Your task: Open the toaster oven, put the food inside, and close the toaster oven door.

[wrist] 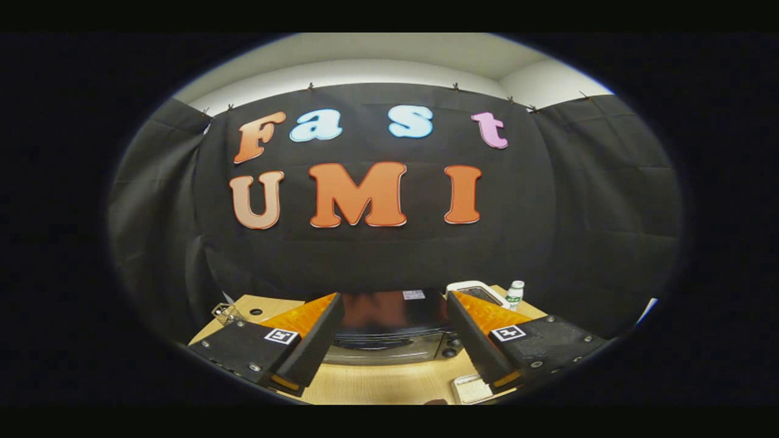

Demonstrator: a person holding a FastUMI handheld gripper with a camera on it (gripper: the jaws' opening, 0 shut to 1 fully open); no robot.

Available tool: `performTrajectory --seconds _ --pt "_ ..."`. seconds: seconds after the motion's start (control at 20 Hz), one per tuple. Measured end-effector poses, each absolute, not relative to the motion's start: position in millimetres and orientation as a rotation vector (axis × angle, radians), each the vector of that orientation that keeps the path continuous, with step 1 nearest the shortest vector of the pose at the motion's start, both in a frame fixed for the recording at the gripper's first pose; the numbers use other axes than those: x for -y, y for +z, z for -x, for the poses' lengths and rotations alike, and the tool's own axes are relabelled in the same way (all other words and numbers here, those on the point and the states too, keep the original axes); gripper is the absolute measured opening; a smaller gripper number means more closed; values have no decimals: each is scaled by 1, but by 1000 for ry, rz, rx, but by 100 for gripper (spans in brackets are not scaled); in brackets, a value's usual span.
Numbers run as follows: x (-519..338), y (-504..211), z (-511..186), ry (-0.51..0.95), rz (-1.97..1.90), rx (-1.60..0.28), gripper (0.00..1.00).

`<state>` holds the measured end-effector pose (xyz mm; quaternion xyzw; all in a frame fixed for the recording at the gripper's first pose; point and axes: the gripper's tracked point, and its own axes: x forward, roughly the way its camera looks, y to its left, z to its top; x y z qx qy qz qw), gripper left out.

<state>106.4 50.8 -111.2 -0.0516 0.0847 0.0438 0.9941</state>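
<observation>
Toaster oven (389, 331) beyond fingers (316, 340) — spread wide, holding nothing.

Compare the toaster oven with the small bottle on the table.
The toaster oven is a wide, dark, boxy thing; the bottle is slim, white and green-labelled. The oven sits just ahead of the open gripper, framed between its fingers; the bottle stands upright beyond the right finger, farther back. Both rest on the wooden table.

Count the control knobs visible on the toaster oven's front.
2, side by side low on the toaster oven front: one knob, another, next to a finger of the open gripper. That finger may hide more.
</observation>
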Motion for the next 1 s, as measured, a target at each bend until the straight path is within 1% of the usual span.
performTrajectory --seconds 0.45,0.75,0.8,0.85,0.9,1.0 --pt "-72 -231 -169 132 170 -428 100" --pt "-75 -273 -174 146 191 -525 100" --pt "-79 -273 -177 147 161 -513 100" --pt "-77 -276 -168 150 167 -555 99" --pt "-78 -274 -167 141 163 -526 99" --pt "-78 -277 -152 148 177 -546 100"
